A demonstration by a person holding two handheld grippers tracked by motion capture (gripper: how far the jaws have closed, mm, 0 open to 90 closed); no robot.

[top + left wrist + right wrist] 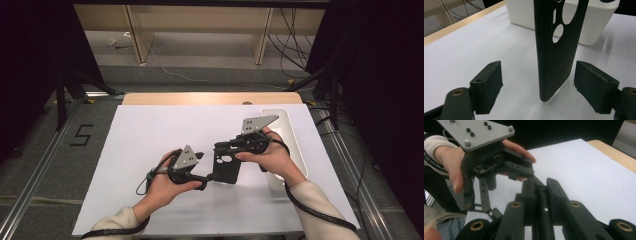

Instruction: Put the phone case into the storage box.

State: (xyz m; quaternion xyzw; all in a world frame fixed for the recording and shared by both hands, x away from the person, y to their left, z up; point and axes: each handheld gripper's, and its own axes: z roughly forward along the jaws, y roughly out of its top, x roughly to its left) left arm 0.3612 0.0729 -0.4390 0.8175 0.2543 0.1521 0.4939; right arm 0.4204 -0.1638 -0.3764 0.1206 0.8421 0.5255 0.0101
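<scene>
The black phone case [226, 167] stands on end just above the white table [150, 150], near the white bin [292, 150] at the right edge. The right gripper [541, 185] has its fingers clamped tight on the case's thin edge. The left gripper [204, 180] sits by the lower end of the case, and in its own view its fingers [487, 86] stand wide apart on either side of the case, touching nothing.

It looks like a light, thin shell with camera cut-outs near the top; I'd guess it flexes easily and would twist if squeezed on the open middle. The matte surface seems grippy rather than slick, and hardly fragile. The solid lower part, away from the cut-outs, looks like the safest place for the left fingers to close.
</scene>
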